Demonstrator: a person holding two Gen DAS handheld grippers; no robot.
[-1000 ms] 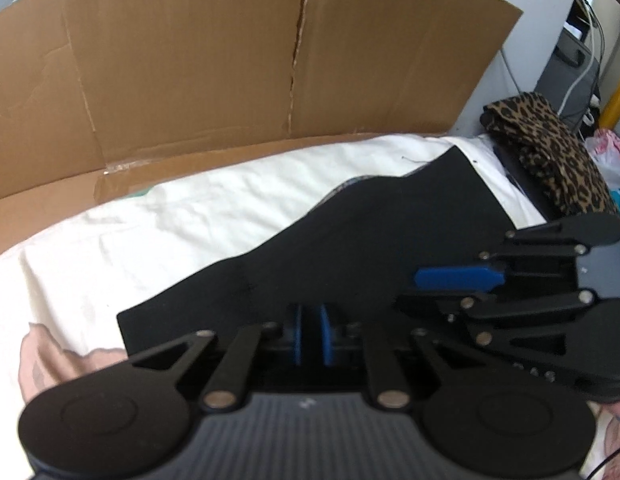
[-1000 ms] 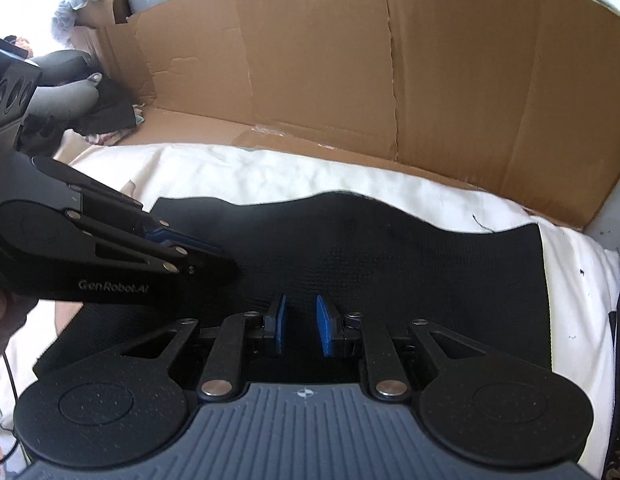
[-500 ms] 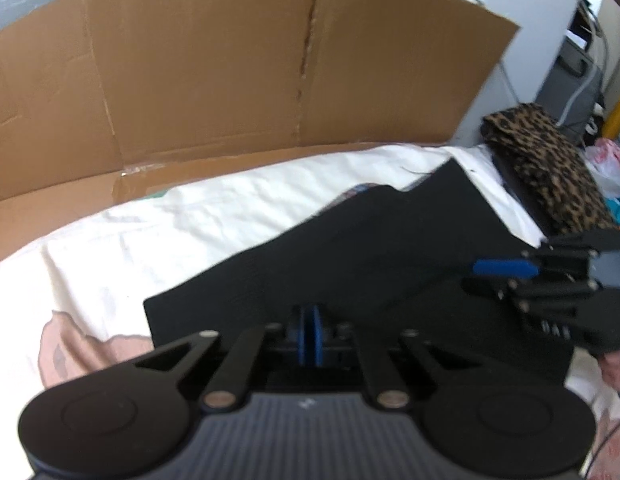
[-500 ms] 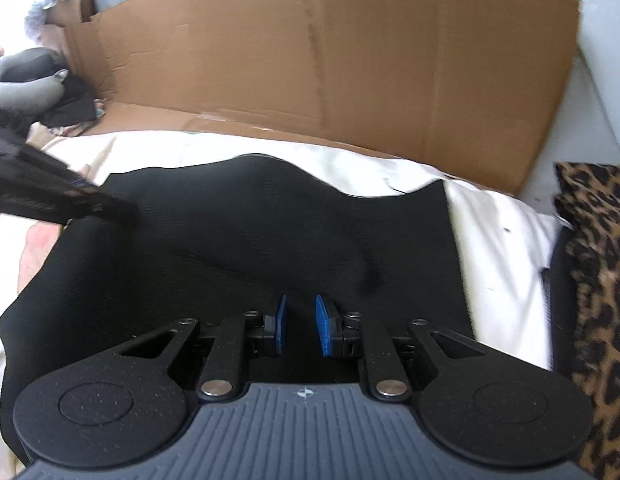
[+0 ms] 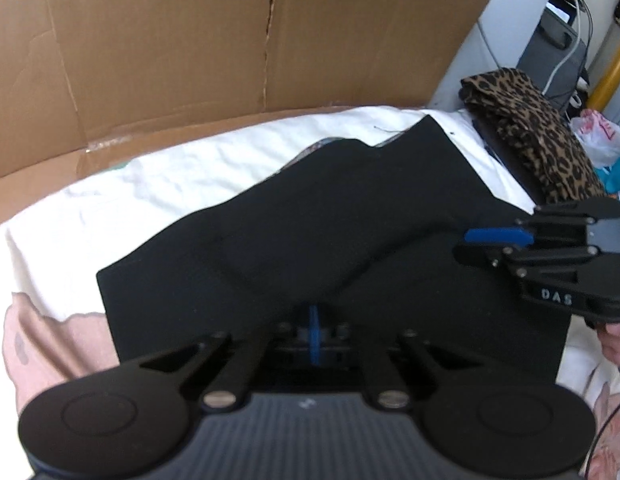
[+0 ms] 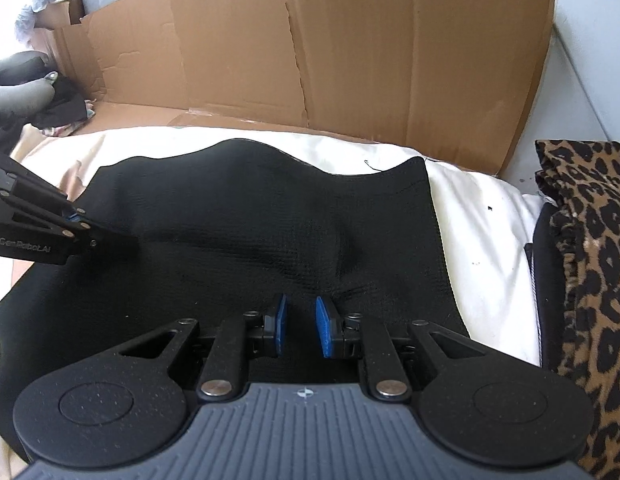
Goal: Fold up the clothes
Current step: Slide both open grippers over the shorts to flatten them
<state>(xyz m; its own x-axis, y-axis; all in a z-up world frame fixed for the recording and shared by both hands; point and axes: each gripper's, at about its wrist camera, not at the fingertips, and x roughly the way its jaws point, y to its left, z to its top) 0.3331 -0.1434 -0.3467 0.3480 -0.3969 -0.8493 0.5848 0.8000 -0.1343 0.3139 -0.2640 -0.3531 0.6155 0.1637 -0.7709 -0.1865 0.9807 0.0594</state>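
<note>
A black knit garment (image 5: 329, 232) lies folded on the white sheet; in the right wrist view it fills the middle (image 6: 250, 240). My left gripper (image 5: 313, 334) is shut, its blue pads pressed together at the garment's near edge; whether cloth is pinched between them is hidden. It shows at the left of the right wrist view (image 6: 82, 228). My right gripper (image 6: 302, 326) is open a little, its blue pads apart above the garment's near right part. It shows at the right of the left wrist view (image 5: 493, 240).
A brown cardboard wall (image 5: 230, 40) stands behind the bed. A leopard-print garment (image 6: 589, 280) lies folded on a dark pile at the right. Grey and dark clothes (image 6: 26, 96) sit at the far left. The white sheet (image 5: 150, 184) surrounds the black garment.
My left gripper's pads closed fully. My right gripper moved right, away from the left one, across the black garment. A fold ridge now shows in the cloth.
</note>
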